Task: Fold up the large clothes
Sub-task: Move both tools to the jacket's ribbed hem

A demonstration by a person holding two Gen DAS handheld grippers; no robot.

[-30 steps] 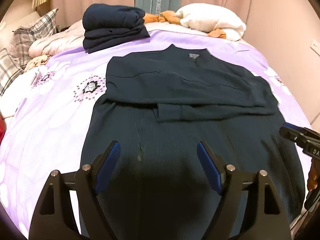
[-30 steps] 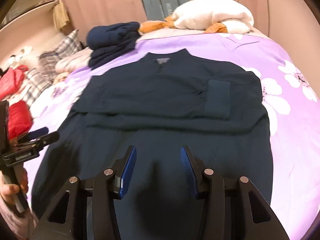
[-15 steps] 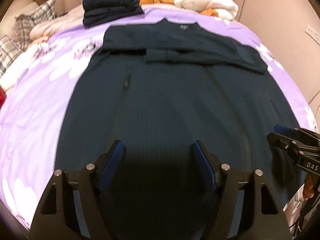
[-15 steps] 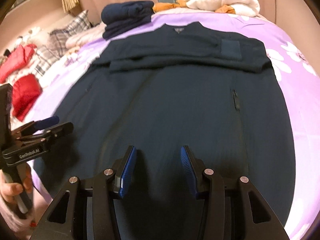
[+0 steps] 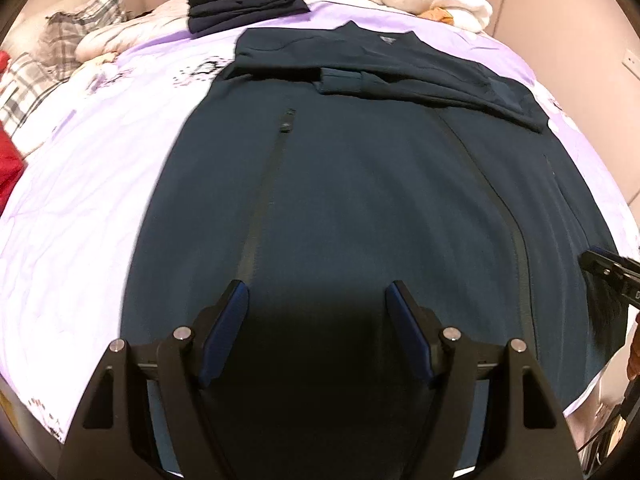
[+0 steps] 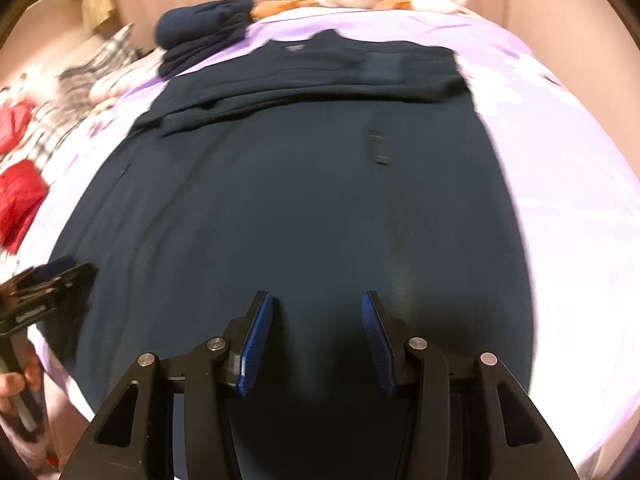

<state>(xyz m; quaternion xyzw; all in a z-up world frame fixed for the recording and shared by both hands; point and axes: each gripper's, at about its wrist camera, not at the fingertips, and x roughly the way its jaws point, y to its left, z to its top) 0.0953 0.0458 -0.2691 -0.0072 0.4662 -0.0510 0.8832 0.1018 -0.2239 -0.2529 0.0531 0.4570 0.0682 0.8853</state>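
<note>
We hold both grippers, left and right, open and empty over the jacket; pinch hem corners evenly.

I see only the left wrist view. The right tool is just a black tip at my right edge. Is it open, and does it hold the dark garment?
Observer: The right tool is open. Nothing is between its blue pads; the dark garment lies flat beneath.
Operator: Where is my left tool on the garment?
Observer: From the right wrist view, it is at the garment's left border, near end. A hand grips its handle.
</note>
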